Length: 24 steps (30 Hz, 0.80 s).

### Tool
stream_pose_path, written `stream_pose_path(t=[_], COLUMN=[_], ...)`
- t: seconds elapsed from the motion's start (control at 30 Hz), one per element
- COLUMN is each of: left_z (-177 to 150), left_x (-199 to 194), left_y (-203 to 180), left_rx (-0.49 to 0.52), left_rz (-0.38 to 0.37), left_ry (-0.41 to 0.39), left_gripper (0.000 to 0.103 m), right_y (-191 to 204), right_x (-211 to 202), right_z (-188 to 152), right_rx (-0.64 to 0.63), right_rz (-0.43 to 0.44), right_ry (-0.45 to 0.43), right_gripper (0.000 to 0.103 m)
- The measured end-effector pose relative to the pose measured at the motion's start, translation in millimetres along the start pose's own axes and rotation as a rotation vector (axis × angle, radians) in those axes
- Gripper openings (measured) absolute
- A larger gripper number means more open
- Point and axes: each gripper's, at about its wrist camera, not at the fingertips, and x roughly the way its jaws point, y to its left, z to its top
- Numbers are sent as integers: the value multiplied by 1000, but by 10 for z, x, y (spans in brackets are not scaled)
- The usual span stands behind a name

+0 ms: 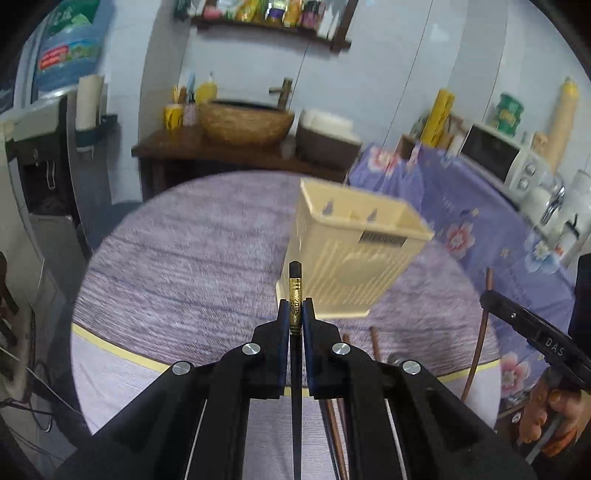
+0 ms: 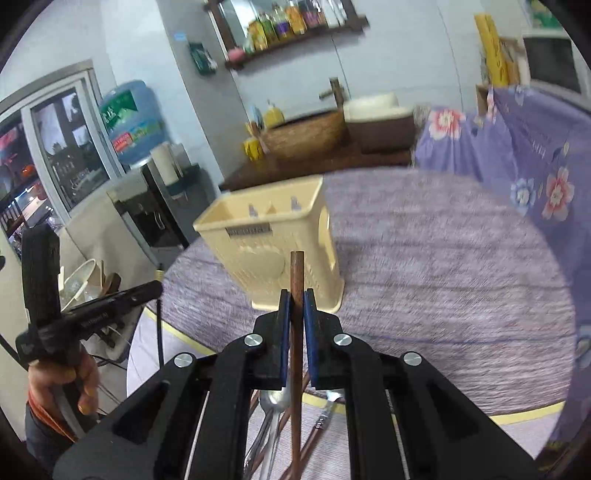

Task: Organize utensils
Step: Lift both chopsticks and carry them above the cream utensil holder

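Chopsticks (one black (image 1: 295,295), one brown (image 2: 296,280)) clamped in each gripper.

white walls | wooden shelf (image 1: 269,26) | water dispenser (image 2: 147,177) | microwave (image 1: 498,155)

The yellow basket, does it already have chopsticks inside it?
No, the yellow basket looks empty inside, with no chopstick poking above its rim.

Two wrist cameras, each looking forward along my gripper fingers.

My left gripper (image 1: 295,314) views the cream utensil basket (image 1: 354,251) from its left, close over the desk (image 1: 177,258); my right gripper (image 2: 295,306) views it from the right. Both share basket, desk and the wall shelf (image 1: 269,26) behind.
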Motion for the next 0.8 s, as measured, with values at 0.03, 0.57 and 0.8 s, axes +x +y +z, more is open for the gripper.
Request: stream_pose_path(t=[0.03,0.57,0.8], left_z=[25,152,638], left_x=[-101,-418,-700], left_y=[-15,-39,-90], left_rx=[8,41,70], left_rz=[3,-3,22], left_ry=[-28,-111,-216], left_gripper=[8,8,8], right_y=[-26,-165,-13], right_x=[-107,-455,-567], right_z=[41,246,815], right_rx=[0,-51,-129], right_rz=[-2,-74,-111], right_ry=[-17,-59,-146], right_gripper=[8,8,8])
